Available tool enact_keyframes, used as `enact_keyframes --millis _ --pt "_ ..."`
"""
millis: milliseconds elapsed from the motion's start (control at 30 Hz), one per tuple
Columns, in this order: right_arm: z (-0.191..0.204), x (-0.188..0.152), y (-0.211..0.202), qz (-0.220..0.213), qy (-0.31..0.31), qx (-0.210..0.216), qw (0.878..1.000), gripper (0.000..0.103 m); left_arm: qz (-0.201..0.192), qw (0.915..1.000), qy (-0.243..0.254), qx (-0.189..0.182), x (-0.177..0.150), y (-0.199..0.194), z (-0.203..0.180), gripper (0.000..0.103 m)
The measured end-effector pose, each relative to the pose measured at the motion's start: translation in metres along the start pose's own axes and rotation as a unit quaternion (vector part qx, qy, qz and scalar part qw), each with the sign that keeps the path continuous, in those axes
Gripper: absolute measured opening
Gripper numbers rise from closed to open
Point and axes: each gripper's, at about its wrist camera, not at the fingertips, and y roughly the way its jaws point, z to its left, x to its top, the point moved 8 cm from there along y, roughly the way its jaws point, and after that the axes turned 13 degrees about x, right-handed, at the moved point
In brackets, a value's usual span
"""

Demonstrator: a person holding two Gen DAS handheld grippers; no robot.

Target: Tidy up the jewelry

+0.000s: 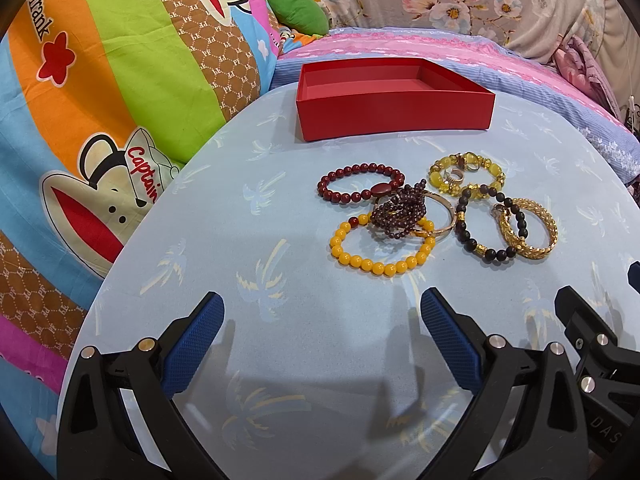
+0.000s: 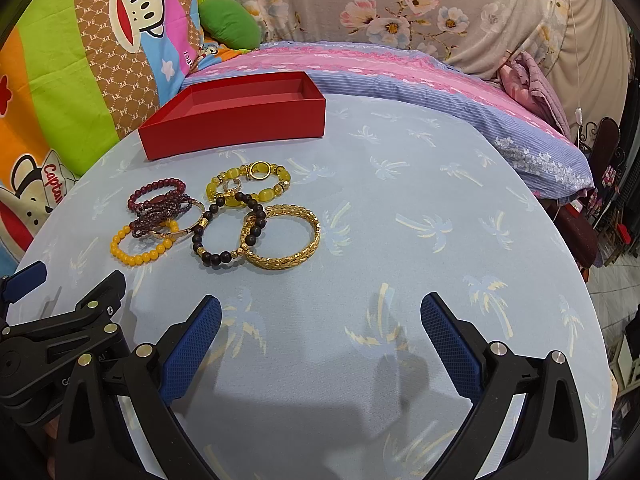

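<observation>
An empty red box (image 1: 392, 120) (image 2: 236, 132) stands open at the far side of the round blue-clothed table (image 1: 260, 208) (image 2: 420, 220). In front of it lies a cluster of bracelets: dark red beads (image 1: 362, 168), a purple bead tangle (image 1: 396, 216), yellow beads (image 1: 380, 268) (image 2: 136, 258), a yellow stone bracelet (image 1: 436, 178) (image 2: 280, 176), black beads (image 1: 472, 244) (image 2: 216, 258) and a gold chain bracelet (image 1: 548, 228) (image 2: 280, 264). My left gripper (image 1: 322, 312) (image 2: 72, 280) and right gripper (image 2: 320, 306) (image 1: 600, 284) hover side by side just short of the cluster, both open and holding nothing.
Colourful cartoon bedding (image 1: 120, 100) rises along the left of the table. A green cushion (image 1: 296, 8) and floral fabric (image 2: 400, 12) lie behind, with a pink and blue striped blanket (image 2: 400, 76) past the box. The table's right edge drops to a tiled floor (image 2: 608, 288).
</observation>
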Motion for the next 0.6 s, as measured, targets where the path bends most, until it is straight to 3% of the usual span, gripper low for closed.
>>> enact_keyframes --millis 500,600 --pt "0.000 0.000 -0.002 0.003 -0.004 -0.002 1.000 0.097 -0.002 1.0000 0.000 0.009 0.002 -0.004 0.009 0.094" --pt "0.002 0.003 -0.007 0.006 -0.005 0.001 1.000 0.097 0.012 0.9999 0.009 0.005 0.003 -0.005 0.011 0.094"
